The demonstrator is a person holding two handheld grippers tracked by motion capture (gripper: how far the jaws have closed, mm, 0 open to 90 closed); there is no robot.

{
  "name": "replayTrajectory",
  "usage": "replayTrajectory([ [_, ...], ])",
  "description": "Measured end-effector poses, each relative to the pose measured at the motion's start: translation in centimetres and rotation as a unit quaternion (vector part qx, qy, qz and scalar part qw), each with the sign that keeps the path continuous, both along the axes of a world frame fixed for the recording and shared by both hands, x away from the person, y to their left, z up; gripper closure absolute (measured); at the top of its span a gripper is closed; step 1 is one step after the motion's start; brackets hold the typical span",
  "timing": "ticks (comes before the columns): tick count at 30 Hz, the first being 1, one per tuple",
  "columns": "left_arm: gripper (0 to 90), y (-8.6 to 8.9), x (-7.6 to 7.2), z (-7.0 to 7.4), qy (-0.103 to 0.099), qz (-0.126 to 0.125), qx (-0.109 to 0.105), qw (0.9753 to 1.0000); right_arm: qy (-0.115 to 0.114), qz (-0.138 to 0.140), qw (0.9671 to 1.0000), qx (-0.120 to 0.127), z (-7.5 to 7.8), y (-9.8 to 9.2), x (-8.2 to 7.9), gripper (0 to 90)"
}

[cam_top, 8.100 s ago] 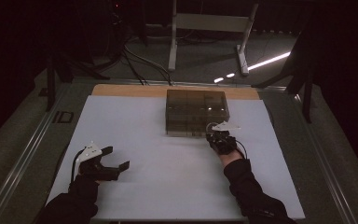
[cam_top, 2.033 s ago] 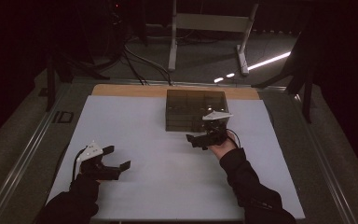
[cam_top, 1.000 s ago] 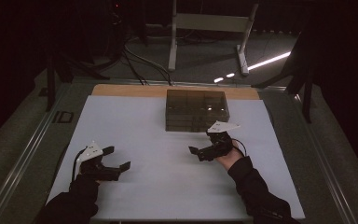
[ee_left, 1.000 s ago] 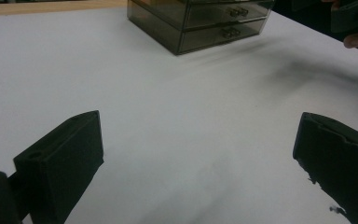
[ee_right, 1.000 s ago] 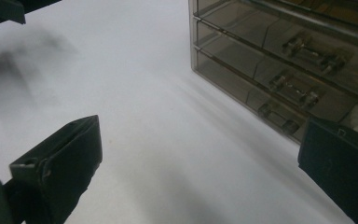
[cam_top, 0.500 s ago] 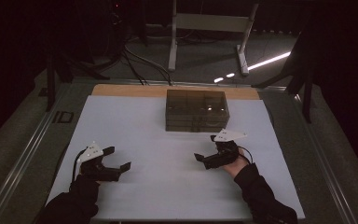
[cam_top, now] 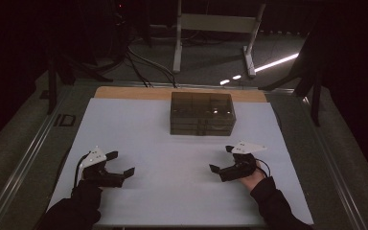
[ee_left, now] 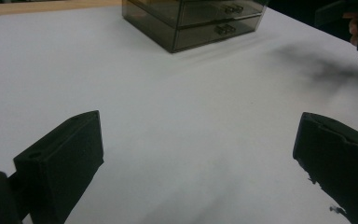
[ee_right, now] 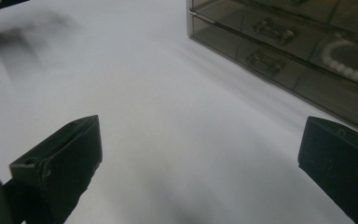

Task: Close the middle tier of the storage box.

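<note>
A smoky see-through drawer box with two stacked drawers stands at the far middle of the white mat. In the right gripper view the drawer box has its drawers pushed in, and a string of white beads lies inside one. My left gripper rests open at the near left of the mat, nothing between its jaws. Near the right of the mat, my right gripper is open and empty too, well short of the box. The left gripper view has the box far ahead.
A strip of wooden board edges the mat's far side. Metal rails run along the table's left and right. A white stand and cables are on the dark floor beyond. Bare mat lies between the two grippers.
My right gripper has drawn back from the drawer box toward the person and now sits low at the near right. The left gripper has stayed put.
</note>
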State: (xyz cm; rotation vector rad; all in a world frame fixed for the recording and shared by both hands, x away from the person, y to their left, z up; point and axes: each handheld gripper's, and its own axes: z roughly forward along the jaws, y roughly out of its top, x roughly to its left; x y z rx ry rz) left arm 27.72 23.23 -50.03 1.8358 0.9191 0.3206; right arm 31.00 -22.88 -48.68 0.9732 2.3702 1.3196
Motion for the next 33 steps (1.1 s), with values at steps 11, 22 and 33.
replayTrajectory([
  [11, 3.2, 0.0, -0.3, 0.1, -0.002, -0.003, 0.004, 1.0000, -0.006, -0.024, 0.9997, -0.006, -0.6, -2.6, -1.6, 0.1],
  [22, 3.2, 0.0, -0.3, 0.0, -0.001, -0.006, 0.001, 1.0000, 0.002, -0.070, 0.9975, -0.005, -1.5, -4.7, -2.2, 0.1],
  [33, 3.2, 0.0, -0.4, 0.0, -0.002, -0.009, -0.001, 1.0000, 0.007, -0.068, 0.9976, -0.013, -1.9, -4.4, -1.9, 0.0],
])
